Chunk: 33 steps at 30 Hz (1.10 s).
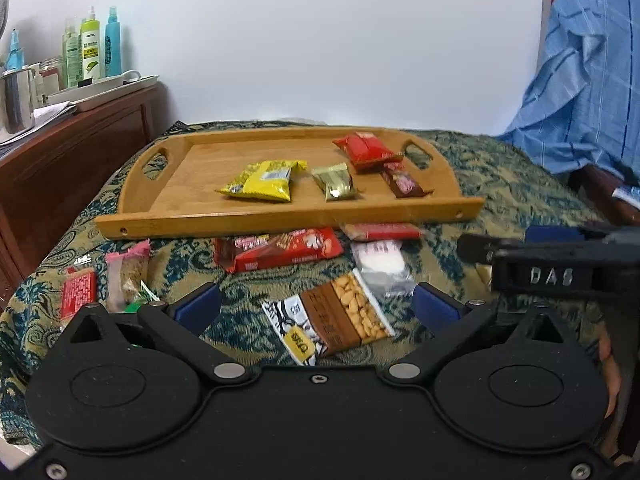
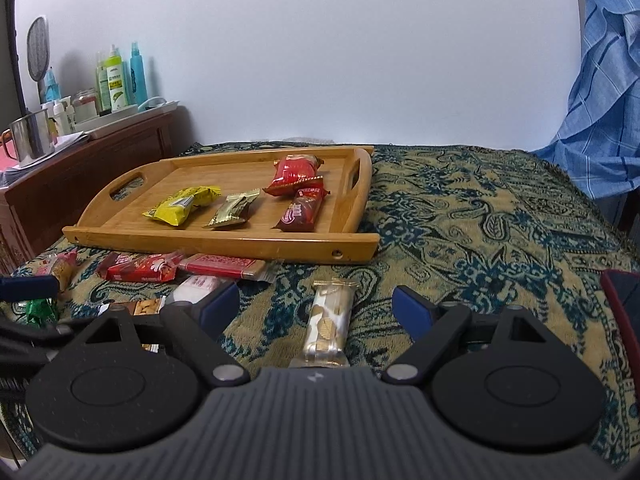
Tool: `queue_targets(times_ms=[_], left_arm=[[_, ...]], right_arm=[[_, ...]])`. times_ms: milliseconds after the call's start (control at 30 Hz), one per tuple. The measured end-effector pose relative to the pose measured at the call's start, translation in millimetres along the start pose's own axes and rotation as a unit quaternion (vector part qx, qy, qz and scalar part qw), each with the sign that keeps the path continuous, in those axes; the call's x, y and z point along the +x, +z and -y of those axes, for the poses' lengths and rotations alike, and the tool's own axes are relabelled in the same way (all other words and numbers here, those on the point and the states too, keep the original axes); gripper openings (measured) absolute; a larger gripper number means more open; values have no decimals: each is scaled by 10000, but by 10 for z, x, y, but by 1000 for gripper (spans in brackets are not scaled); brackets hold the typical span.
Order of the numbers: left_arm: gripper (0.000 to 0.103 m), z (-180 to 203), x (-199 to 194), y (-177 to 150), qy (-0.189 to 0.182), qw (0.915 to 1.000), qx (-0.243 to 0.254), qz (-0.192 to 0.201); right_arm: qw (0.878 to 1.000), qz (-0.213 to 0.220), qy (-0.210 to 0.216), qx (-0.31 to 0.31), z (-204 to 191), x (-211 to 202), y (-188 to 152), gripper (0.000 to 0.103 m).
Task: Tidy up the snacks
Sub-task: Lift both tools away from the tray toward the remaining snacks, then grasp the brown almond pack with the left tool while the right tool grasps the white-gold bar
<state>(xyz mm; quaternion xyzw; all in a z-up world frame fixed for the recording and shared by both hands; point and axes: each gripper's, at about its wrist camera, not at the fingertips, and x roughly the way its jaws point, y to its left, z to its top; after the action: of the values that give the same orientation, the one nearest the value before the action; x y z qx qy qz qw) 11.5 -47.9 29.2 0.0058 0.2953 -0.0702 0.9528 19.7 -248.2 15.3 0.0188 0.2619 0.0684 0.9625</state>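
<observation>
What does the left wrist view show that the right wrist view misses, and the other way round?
Only the left wrist view: the whole peanut packet between the open left claw. Only the right wrist view: a silver-gold wrapped bar lying between the open right claw. Both: the wooden tray holding the yellow packet, gold packet and two red snacks.

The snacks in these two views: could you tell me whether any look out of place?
Four packets lie in the wooden tray, but several sit loose on the patterned cloth before it: the peanut packet, a long red packet and, apart from the rest, a silver bar. Nothing looks spilled or torn.
</observation>
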Motion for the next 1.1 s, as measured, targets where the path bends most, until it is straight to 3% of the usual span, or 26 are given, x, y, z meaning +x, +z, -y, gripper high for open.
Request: queue_targets(times_ms=[100,267,600,800,1100], left_arm=[[102,25,62,-45,-6,10000,57,-63],[102,54,131,-89,-11,10000,7,-90],[101,80,246,-136,54,9997,-203,-137],[87,122,263,-169,162,9997,-55,-152],[75,171,269,-182,277,9995,54,-147]], right_arm=[[9999,-65,-6,92,18,26,-4,91],[9992,-268,17,298,47,100,-20,81],[9989,-419,-55,216,-5,185,-50,72],[9988,-435,-131,173,-16,204,-52,66],[9987,-438,-257,74,-39,205,-66,45]])
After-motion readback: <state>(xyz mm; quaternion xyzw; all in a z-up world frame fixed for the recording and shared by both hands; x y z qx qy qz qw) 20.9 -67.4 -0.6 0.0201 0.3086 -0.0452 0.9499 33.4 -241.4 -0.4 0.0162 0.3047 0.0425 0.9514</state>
